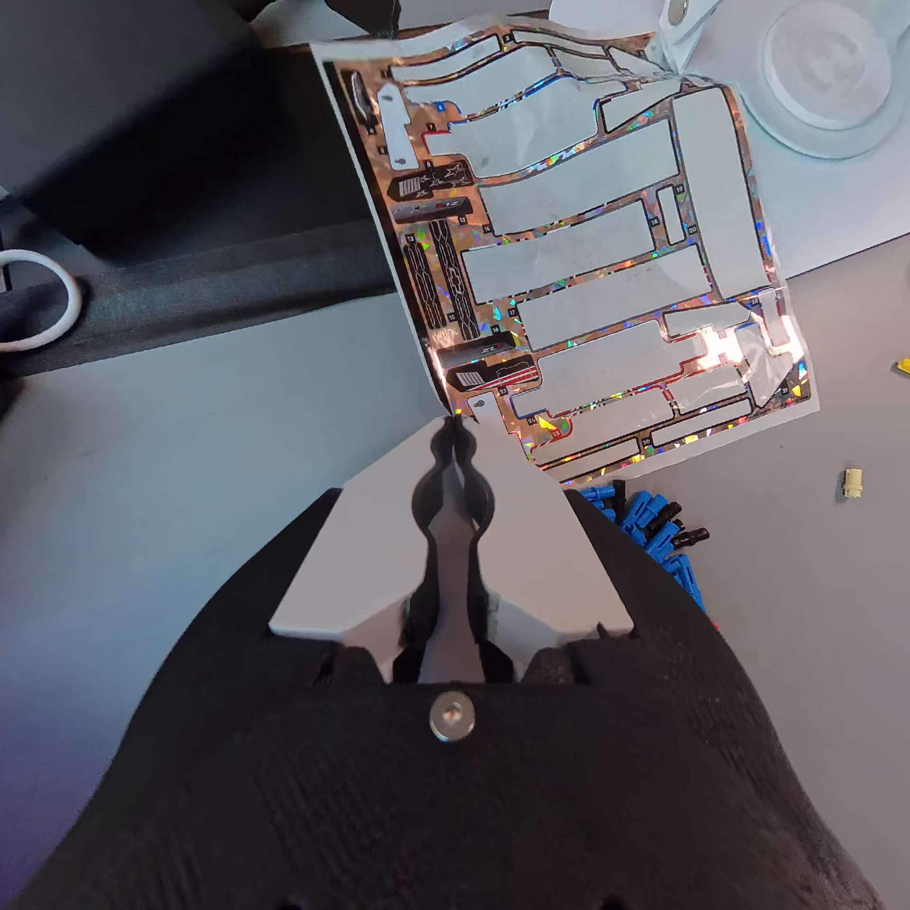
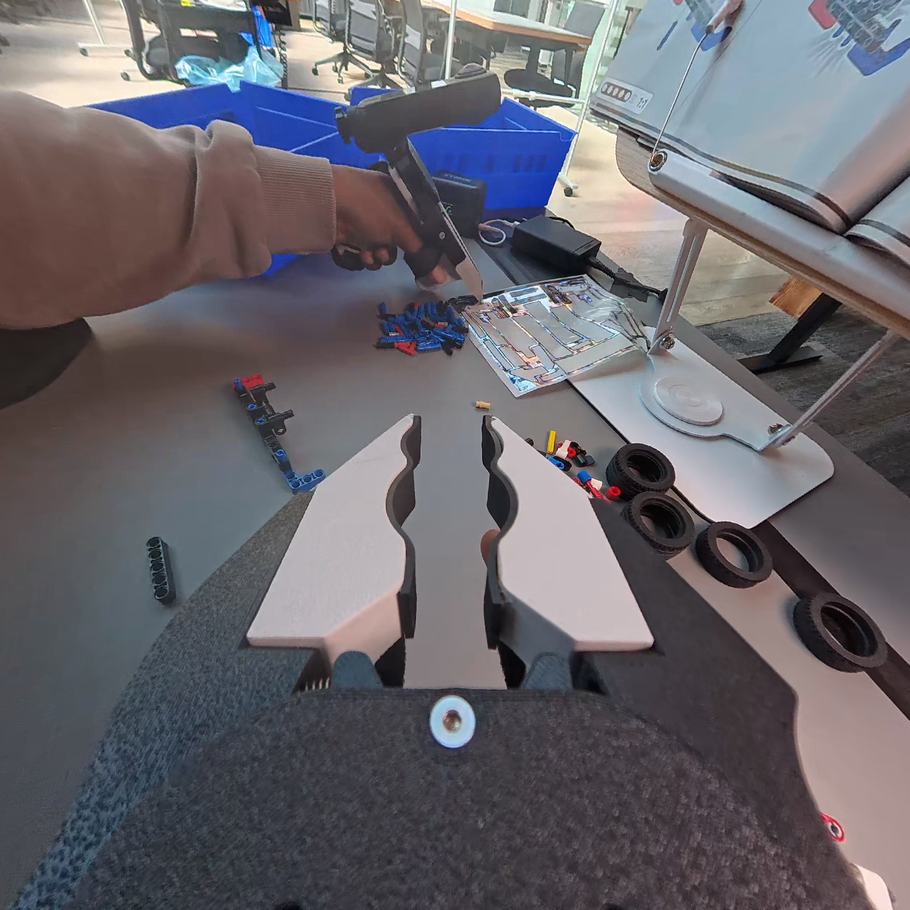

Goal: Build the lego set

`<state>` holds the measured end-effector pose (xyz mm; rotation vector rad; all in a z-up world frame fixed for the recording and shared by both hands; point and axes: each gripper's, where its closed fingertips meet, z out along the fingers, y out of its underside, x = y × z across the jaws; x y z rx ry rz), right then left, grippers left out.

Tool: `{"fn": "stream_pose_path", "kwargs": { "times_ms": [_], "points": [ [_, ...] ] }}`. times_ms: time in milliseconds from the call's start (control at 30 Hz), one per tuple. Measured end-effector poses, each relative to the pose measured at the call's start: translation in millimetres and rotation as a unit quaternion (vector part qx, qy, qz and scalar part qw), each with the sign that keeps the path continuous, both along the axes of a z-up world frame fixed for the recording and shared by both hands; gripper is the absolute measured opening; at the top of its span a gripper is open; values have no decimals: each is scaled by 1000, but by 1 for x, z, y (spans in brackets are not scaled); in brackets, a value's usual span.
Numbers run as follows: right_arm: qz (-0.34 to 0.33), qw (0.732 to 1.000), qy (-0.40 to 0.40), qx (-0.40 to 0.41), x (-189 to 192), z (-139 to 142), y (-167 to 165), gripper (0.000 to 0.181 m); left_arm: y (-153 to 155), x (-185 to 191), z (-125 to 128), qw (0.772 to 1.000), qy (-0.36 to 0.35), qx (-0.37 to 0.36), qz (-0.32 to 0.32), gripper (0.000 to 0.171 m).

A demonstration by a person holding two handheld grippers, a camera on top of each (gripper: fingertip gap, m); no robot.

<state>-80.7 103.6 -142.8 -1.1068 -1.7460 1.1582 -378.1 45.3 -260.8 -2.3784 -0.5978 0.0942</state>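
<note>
My left gripper (image 1: pixel 454 419) is shut on the near left corner of a holographic sticker sheet (image 1: pixel 591 256) with most stickers peeled off. In the right wrist view the left gripper (image 2: pixel 475 295) pinches the sheet (image 2: pixel 551 330) low over the grey table. A pile of blue, black and red pins (image 2: pixel 423 330) lies beside it and also shows in the left wrist view (image 1: pixel 650 527). My right gripper (image 2: pixel 450 426) is open and empty, held above the table. A partly built black and blue beam assembly (image 2: pixel 273 428) lies to its left.
Several black tyres (image 2: pixel 660 522) lie at the right beside small loose parts (image 2: pixel 576 463). A tan pin (image 2: pixel 482 405) and a black beam (image 2: pixel 160 570) lie on the table. A stand's metal base (image 2: pixel 689 408) holds the instruction booklet (image 2: pixel 788 98). Blue bins (image 2: pixel 468 143) stand behind. My right fingertips sit around 35 cm from my left ones. It is some 15 cm from my left tips to the tan pin (image 2: pixel 482 405). It is also in sight in the left wrist view (image 1: pixel 843 478).
</note>
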Motion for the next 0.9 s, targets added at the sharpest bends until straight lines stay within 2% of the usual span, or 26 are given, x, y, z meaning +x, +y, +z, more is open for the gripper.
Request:
{"fn": "stream_pose_path", "kwargs": {
  "times_ms": [133, 233, 433, 567, 700, 767, 900],
  "points": [
    [-3, 1000, -1, 3, -1, -1, -1, 21, 3, 2, 1, 1000, -8, 13, -11, 0],
    [-7, 1000, -3, 4, -2, -3, -1, 21, 11, 9, 14, 997, -29, 71, -18, 0],
    [-18, 1000, 2, -7, -4, -5, 3, 19, 21, 28, 75, 977, -43, 204, -38, 0],
    [-35, 999, 9, -32, -6, -2, 8, 21, 14, 58, 122, 958, -40, 275, -73, 0],
    [-32, 996, 8, -83, -10, -2, 2, 36, -4, 96, 149, 937, -60, 328, -106, 0],
    [-34, 996, 16, -78, -13, -1, -5, 47, -15, 116, 160, 922, -80, 359, -123, 0],
    [-65, 995, 58, 47, -26, -1, -27, 83, -38, 160, 179, 885, -126, 417, -163, 0]
  ]
}}
